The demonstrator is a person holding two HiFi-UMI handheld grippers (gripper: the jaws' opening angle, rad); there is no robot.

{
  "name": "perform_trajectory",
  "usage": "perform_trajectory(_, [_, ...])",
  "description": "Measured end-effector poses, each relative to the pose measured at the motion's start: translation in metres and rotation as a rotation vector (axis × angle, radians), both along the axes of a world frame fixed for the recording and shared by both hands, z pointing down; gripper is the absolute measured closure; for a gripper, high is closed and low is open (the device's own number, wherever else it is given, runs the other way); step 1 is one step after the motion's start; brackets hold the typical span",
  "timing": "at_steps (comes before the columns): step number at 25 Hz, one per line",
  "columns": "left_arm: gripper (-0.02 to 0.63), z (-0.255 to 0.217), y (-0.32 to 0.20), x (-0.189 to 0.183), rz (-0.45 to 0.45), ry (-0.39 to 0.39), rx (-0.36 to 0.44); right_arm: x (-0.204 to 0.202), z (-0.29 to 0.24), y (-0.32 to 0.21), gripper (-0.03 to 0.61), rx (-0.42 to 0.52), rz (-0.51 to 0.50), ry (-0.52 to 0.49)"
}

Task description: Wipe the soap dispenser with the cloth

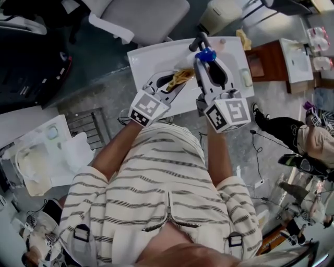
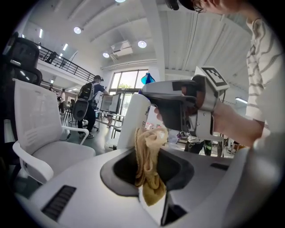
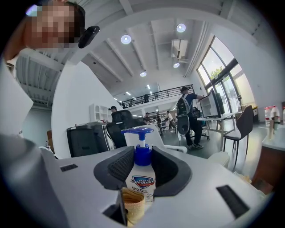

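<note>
- Watching both tools meet over the white bench, seen from the head view.
- My right tool is clamped on the soap dispenser. The white bottle stands upright between the dark pads, with its blue pump head above them.
- My left tool is clenched on the cloth, a tan bunched strip standing up out of the jaws.
- The cloth's upper end lies against the lower part of the bottle, just beside the right tool's jaw.
- In the right gripper view the cloth shows as a tan roll across the foot of the label.
- The dispenser sits over the far half of the bench. I cannot tell whether its base rests on the surface.
- A white office chair stands beyond the bench.
</note>
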State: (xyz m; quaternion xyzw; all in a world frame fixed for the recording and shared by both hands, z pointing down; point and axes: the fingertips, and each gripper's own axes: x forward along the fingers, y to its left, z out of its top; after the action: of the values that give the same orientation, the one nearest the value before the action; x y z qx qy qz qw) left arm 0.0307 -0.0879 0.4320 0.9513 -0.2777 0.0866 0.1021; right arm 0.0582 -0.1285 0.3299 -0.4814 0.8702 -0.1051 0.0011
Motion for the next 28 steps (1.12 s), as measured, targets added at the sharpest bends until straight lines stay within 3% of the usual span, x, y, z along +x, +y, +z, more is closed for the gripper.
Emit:
perform_trajectory(12, [0.518,-0.029,-0.003,-0.009,-0.040,0.098,-0.002,-0.003,-0.001,-0.001,0.451,0.007,0.002,-0.003])
perform_trajectory(28, [0.518,-0.037,-0.013,-0.032,-0.127,0.081,0.052,0.002,0.016,-0.010,0.451,-0.030,0.007,-0.002])
